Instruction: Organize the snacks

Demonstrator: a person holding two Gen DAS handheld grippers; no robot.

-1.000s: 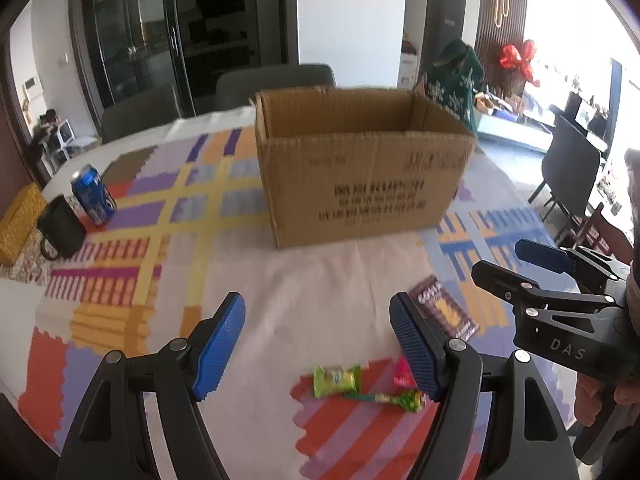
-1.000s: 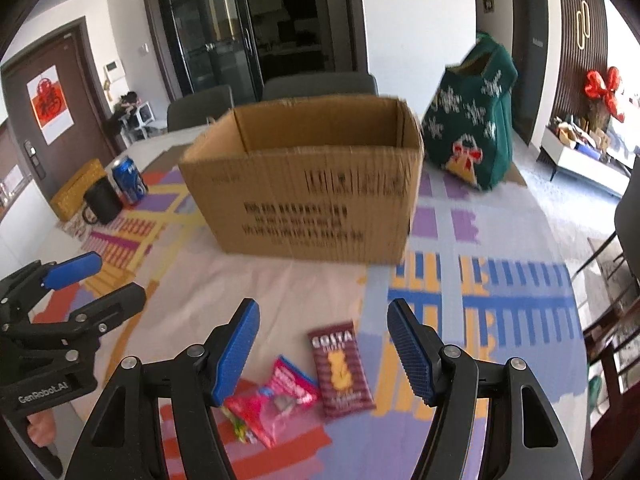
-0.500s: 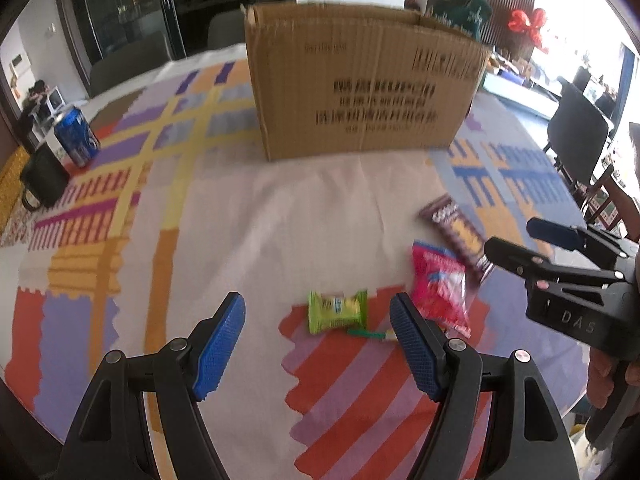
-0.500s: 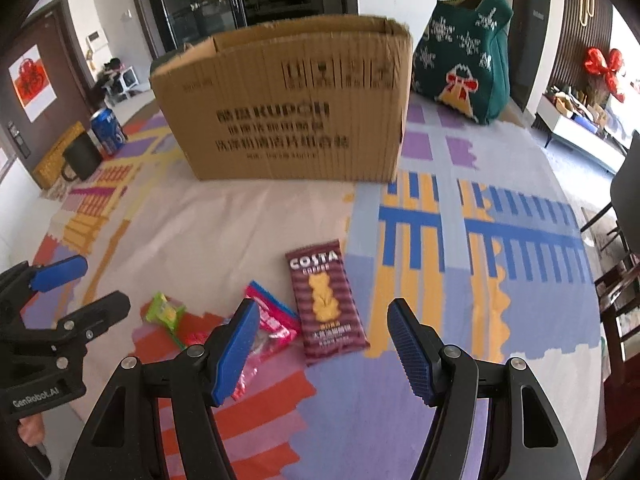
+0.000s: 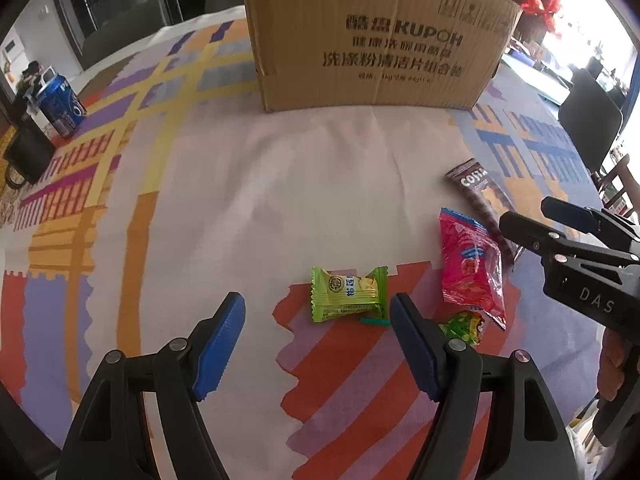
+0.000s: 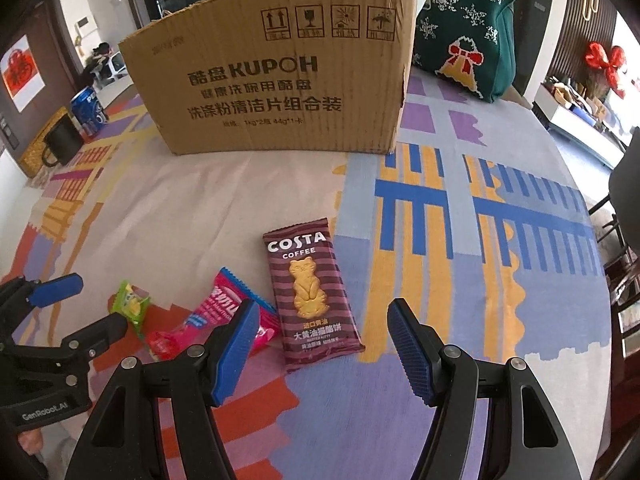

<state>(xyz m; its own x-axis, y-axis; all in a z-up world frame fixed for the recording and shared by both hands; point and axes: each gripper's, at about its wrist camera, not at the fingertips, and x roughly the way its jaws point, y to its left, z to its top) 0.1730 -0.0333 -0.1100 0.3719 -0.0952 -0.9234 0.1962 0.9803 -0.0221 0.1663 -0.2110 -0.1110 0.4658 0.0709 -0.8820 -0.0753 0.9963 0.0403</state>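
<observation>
Left wrist view: the left tongs [image 5: 318,344] gape empty near the green candy [image 5: 349,294]; the right tongs [image 6: 322,350], also apart, flank the biscuit packet [image 6: 310,292].

Blue soda can [image 5: 60,106] beside black mug [image 5: 28,156] on patterned tablecloth [image 5: 200,184]; green knitted bag [image 6: 466,32] behind.

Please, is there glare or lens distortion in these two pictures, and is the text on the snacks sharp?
Left wrist view: the window at right is blown out, the cardboard box bulges from fisheye, and the green candy print is soft. Right wrist view: even light; the Costa packet lettering is sharp, and the box top curves.
</observation>
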